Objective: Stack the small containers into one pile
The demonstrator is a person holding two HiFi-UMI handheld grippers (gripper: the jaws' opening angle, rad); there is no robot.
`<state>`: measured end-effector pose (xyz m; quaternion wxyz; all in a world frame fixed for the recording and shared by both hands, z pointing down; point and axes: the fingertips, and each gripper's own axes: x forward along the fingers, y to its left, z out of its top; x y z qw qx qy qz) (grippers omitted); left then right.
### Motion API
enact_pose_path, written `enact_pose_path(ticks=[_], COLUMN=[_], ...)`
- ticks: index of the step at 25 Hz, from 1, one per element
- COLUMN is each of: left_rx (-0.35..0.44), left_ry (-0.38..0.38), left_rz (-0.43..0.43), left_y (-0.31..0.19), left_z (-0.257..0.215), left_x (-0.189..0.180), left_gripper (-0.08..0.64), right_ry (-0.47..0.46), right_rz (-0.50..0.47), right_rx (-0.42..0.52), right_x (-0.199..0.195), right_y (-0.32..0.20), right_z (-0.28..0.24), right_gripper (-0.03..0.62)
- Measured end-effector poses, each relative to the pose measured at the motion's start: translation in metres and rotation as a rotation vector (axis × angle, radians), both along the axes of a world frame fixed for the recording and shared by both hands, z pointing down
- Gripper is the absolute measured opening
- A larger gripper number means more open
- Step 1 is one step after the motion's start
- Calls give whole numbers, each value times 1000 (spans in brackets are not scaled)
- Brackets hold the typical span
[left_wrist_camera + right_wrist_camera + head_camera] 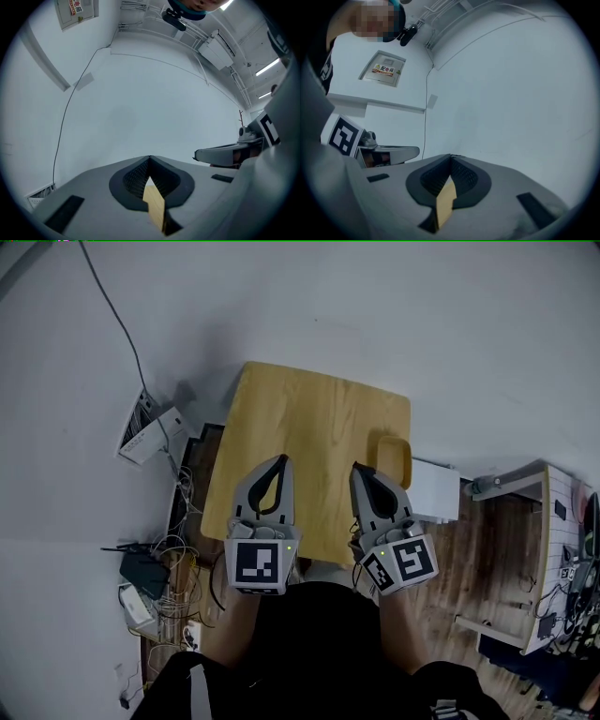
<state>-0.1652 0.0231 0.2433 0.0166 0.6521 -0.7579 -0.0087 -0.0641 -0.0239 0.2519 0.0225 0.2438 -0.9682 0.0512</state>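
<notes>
1. While we look across the wooden bench [309, 427] for loose containers, we find none. The only task item in sight is one yellow pile [394, 459] at the bench's right edge.
2. We judge the stacking done or nearly done, though from above we cannot tell how many containers sit nested in that pile.
3. Our left gripper [280, 459] hangs over the near part of the bench, well to the left of the yellow pile, and points away from us roughly level.
4. Its fingers [84, 187] are closed tip to tip and hold nothing. Only a sliver of the benchtop shows through the gap behind the tips.
5. Our right gripper [360, 468] is held beside the left one and points the same way. Its tips are near the yellow pile but apart from it, on the side towards us.
6. Its fingers [497, 192] are also pressed together and empty, with the same strip of wood showing through the gap.
7. We hold both grippers close to our body, side by side and roughly parallel, and neither touches anything on the bench.
8. What is left, in our judgement, is at most a check that the pile sits straight.
</notes>
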Motion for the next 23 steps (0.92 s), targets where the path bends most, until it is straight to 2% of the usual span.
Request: enact_pose_path(ticks=[9, 15, 23], left_rx=[-63, -109, -98], left_ry=[19, 20, 43], left_rz=[-26, -43, -40], left_y=[1, -6, -16], left_z=[10, 16, 18], left_x=[31, 39, 45], left_gripper=[14, 14, 14], right_ry=[-26, -27, -11], right_rz=[-19, -41, -64], right_rx=[-4, -28, -26], right_x=[26, 28, 31], right_y=[-7, -18, -21], right_z=[-6, 0, 1], right_gripper=[5, 5, 5])
